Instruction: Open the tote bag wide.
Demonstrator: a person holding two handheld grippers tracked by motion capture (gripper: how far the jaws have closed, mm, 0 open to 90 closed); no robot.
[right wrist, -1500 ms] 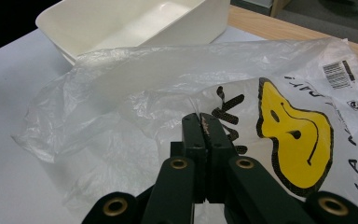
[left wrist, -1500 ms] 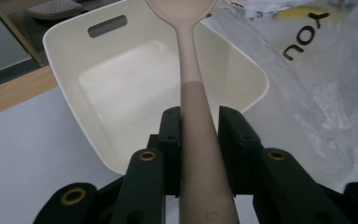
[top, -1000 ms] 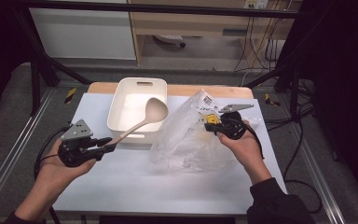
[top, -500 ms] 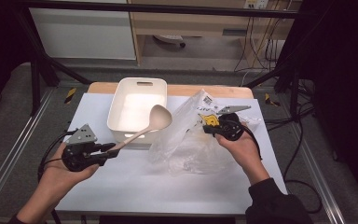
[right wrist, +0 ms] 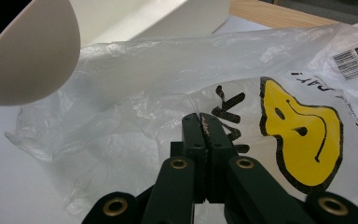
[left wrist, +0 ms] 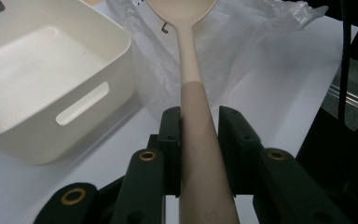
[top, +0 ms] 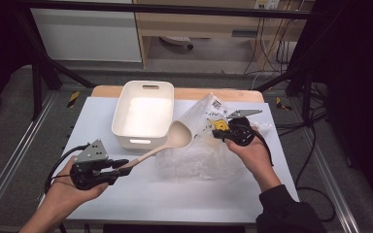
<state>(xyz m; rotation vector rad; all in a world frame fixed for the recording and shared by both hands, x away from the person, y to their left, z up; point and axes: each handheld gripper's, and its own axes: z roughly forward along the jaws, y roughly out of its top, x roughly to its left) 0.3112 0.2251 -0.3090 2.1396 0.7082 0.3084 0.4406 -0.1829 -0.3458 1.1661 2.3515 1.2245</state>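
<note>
Two grips set: my left gripper (top: 122,169) clamps the ladle (top: 175,138) handle, my right gripper (right wrist: 201,122) pinches the plastic bag (top: 199,158) film near desk's right edge, holding its mouth open for loading.

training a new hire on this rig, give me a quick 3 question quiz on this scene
1. True or false: the left gripper is shut on the handle of the ladle.
2. What does the right gripper pinch? A) the bin's rim B) the plastic bag C) a cable
3. In the high view, where is the ladle's bowl compared with the bin and the bag?

Key
1. True: the handle sits clamped between the jaws.
2. B: the closed jaws nip a fold of the clear bag beside its yellow smiley print.
3. It is to the right of the bin, at the bag's raised mouth, which the right gripper holds up.
</note>
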